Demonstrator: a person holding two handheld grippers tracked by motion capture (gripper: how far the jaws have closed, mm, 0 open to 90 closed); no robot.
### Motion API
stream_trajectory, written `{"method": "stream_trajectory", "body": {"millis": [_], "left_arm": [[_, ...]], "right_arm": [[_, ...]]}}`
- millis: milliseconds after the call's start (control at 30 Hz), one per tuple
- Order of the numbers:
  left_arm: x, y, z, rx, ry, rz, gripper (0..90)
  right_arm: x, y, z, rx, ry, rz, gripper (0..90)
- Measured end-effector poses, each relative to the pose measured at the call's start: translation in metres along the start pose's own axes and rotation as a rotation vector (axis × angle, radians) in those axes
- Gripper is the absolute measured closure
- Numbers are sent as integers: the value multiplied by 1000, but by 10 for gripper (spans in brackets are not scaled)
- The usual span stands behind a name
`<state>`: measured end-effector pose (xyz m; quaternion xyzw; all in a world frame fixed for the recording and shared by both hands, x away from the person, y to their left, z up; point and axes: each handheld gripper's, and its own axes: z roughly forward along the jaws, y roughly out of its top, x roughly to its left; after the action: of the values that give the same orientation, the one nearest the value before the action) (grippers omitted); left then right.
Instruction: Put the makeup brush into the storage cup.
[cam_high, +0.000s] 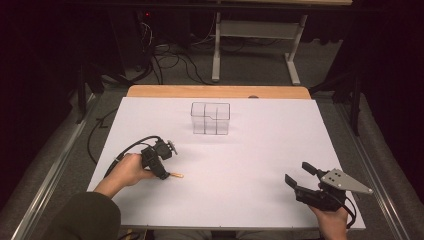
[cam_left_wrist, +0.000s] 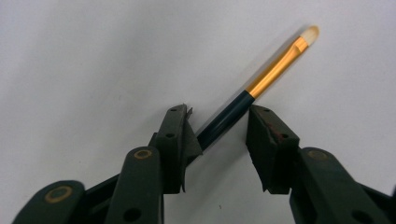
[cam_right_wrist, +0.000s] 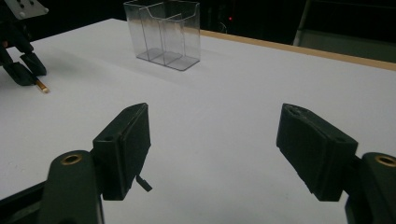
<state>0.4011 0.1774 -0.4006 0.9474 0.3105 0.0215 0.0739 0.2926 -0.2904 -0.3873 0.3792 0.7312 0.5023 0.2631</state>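
**Brush between the jaws, not yet lifted**

Nearest to the person, at the near right of the table (cam_high: 250, 165), the right gripper (cam_high: 300, 178) rests low in the hand with its jaws wide apart and nothing between them. In the right gripper view the white surface is bare between the two black jaws.

A little farther, at the near left, the left gripper (cam_high: 167, 174) points down at the brush (cam_left_wrist: 261, 86). In the left gripper view the jaws stand on both sides of the dark handle. One jaw seems to touch it, the other one is just beside it with a small gap, so the jaws are not closed on it. The brush lies flat on the table; its shadow stays close under it.

The long axis of the brush runs left to right in the high view. Its pale bristle tip and the golden ferrule stick out to the right of the gripper, and the dark handle goes back under the jaws to the left.

At the far middle of the table stands the clear box (cam_high: 210, 118), upright, with compartments inside. It is well apart from the brush and looks empty.

My judgement: the work is at its beginning. The approach is done; closing, lifting and carrying the brush, probably to the box, are left.
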Motion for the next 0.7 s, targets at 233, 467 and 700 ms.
{"method": "stream_trajectory", "body": {"millis": [233,467,700], "left_arm": [[-1,0,0,0,0,8,634],[-3,1,-1,5,-2,27,720],[-5,2,-1,8,-2,33,810]], "right_arm": [[0,0,0,0,6,-1,274],[1,0,0,4,6,-5,274],[1,0,1,5,7,-4,274]]}}
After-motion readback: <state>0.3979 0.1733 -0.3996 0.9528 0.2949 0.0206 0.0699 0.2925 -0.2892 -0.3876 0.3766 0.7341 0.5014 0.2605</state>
